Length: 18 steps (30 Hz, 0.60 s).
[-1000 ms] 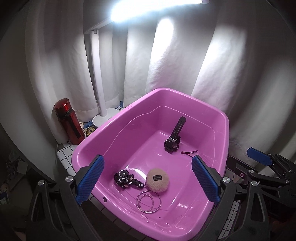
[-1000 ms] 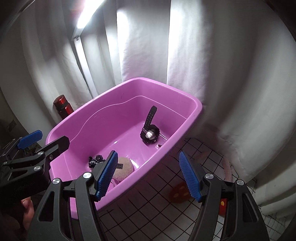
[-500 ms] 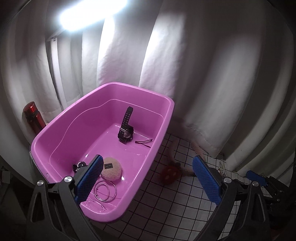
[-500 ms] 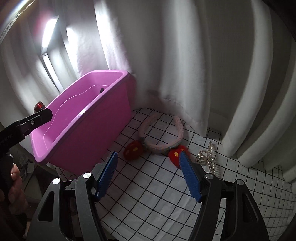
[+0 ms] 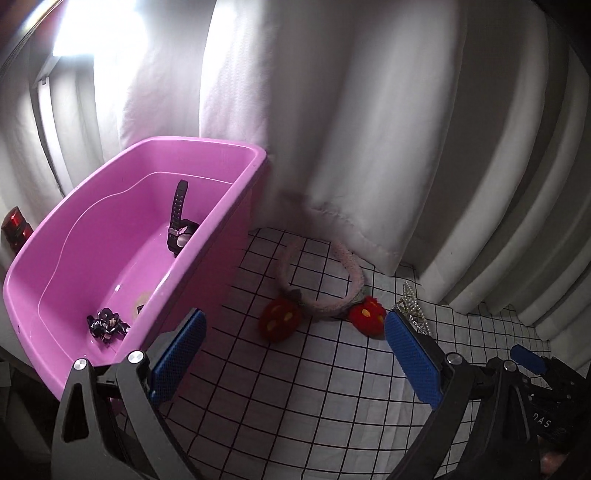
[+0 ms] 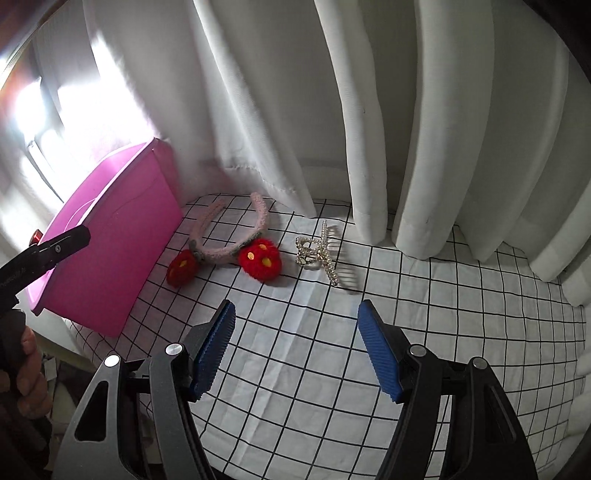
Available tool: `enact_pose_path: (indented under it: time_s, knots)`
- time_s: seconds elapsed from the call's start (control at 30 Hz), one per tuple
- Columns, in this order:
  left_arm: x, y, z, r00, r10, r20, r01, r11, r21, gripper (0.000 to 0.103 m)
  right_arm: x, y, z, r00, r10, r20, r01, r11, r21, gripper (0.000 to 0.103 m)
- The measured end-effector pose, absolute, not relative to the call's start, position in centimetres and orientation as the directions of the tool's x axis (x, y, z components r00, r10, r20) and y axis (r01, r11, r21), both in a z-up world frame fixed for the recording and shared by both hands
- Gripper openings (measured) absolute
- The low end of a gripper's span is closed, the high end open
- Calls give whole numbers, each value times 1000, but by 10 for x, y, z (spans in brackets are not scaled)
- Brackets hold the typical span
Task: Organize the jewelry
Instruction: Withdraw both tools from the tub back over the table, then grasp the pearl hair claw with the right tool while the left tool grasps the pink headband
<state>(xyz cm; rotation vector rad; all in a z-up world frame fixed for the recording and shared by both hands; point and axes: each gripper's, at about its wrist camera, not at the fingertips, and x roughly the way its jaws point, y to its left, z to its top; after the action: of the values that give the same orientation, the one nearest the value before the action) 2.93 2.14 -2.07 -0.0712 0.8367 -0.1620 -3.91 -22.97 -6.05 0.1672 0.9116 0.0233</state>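
Note:
A pink fuzzy headband [image 6: 225,254] [image 5: 351,273] with two red pompoms lies on the white checked cloth [image 6: 443,295] beside the purple tub [image 5: 92,229] [image 6: 107,236]. Right of it rests a pearl hair claw [image 6: 321,251] [image 5: 412,308]. Inside the tub I see a black watch [image 5: 179,221] and a small dark trinket [image 5: 105,326]. My right gripper [image 6: 297,347] hovers open over bare cloth, short of the hair claw. My left gripper [image 5: 293,354] stands open above the cloth next to the tub, in front of the pompoms. Neither holds anything.
White curtains [image 6: 369,110] hang along the back edge of the cloth. A red bottle [image 5: 14,229] stands behind the tub at far left. A bright lamp [image 5: 96,33] glares at upper left. A hand [image 6: 26,373] grips the left tool's handle.
Both grippers swung right, away from over the tub to above the checked cloth. The headband and hair claw came into view. Both jaws kept the same width.

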Motion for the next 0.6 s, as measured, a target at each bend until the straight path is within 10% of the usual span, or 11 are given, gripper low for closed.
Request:
enact_pose_path:
  time_s: [0.6]
  knots:
    - [109, -16, -102, 590, -68, -804, 47, 998, -50, 95, 14, -253, -123, 593, 86, -800, 80, 983, 166, 66]
